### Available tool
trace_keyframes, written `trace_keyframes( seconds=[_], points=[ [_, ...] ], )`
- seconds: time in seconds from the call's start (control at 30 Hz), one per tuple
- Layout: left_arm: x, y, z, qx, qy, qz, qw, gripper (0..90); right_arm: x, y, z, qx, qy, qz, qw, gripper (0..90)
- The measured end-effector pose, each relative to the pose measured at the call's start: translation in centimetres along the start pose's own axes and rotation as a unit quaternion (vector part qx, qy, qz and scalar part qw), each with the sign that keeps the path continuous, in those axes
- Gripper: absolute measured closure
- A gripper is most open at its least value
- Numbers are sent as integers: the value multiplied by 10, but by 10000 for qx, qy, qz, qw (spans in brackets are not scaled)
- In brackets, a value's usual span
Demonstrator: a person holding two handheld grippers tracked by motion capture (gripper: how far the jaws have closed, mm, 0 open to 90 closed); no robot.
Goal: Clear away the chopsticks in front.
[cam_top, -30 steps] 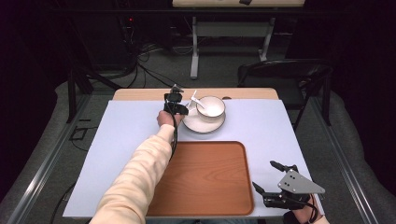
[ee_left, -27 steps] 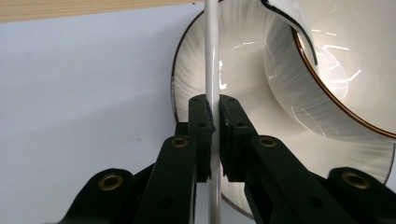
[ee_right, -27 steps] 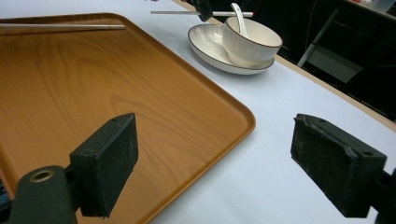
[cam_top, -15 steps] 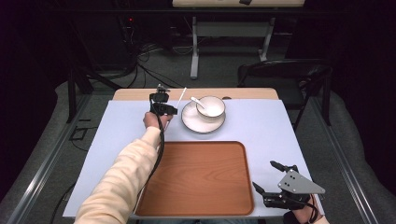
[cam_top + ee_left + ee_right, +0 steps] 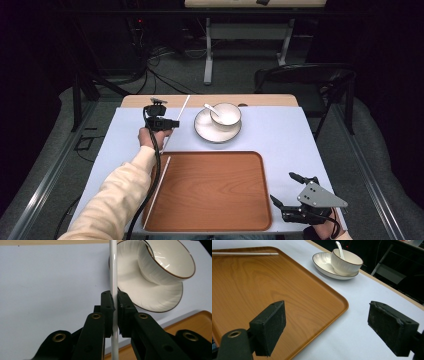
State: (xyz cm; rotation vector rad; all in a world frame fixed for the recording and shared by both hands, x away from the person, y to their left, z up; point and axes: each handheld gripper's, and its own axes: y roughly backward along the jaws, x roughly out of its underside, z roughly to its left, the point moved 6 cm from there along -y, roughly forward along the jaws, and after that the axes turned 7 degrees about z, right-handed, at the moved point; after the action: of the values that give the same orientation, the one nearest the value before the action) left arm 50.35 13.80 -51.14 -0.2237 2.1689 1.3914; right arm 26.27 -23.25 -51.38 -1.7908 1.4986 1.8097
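Note:
My left gripper (image 5: 169, 121) is shut on a thin white chopstick (image 5: 184, 105), held above the pale blue table cover to the left of the plate. In the left gripper view the chopstick (image 5: 113, 277) runs straight up between the closed jaws of that gripper (image 5: 113, 296). A white gold-rimmed bowl (image 5: 226, 114) with a white spoon (image 5: 210, 108) in it stands on a white plate (image 5: 205, 131). A second white chopstick (image 5: 157, 192) lies along the left rim of the wooden tray (image 5: 210, 220). My right gripper (image 5: 282, 187) stands open beside the tray's near right corner, with nothing in it (image 5: 333, 327).
The tray (image 5: 262, 290) takes up the near middle of the table, with the second chopstick (image 5: 244, 254) at its far side in the right gripper view. Beyond it are the bowl (image 5: 347, 261) and the plate (image 5: 324, 262). A dark chair (image 5: 300, 80) stands behind the table.
My left gripper has moved left and slightly nearer, away from the plate, carrying the chopstick with it. The right gripper has stayed put.

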Motion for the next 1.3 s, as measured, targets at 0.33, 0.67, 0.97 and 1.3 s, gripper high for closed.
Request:
trace_keyframes(
  seconds=[0.33, 0.67, 0.97, 1.3],
  points=[
    [28, 24, -3, 221, -36, -163, 9996, 846, 0, 0, 0, 1, 5, 2, 10000, 144],
    [59, 45, -8, 320, -153, -182, 9992, 845, 0, 1, 0, -3, 3, 3, 10000, 144],
    [90, 55, -14, 384, -193, -180, 9989, 845, 0, 0, 1, 6, 5, 16, 10000, 144],
    [130, 56, -14, 383, -124, -54, 9992, 845, 0, 0, 1, -1, 5, 14, 10000, 144]
  ],
)
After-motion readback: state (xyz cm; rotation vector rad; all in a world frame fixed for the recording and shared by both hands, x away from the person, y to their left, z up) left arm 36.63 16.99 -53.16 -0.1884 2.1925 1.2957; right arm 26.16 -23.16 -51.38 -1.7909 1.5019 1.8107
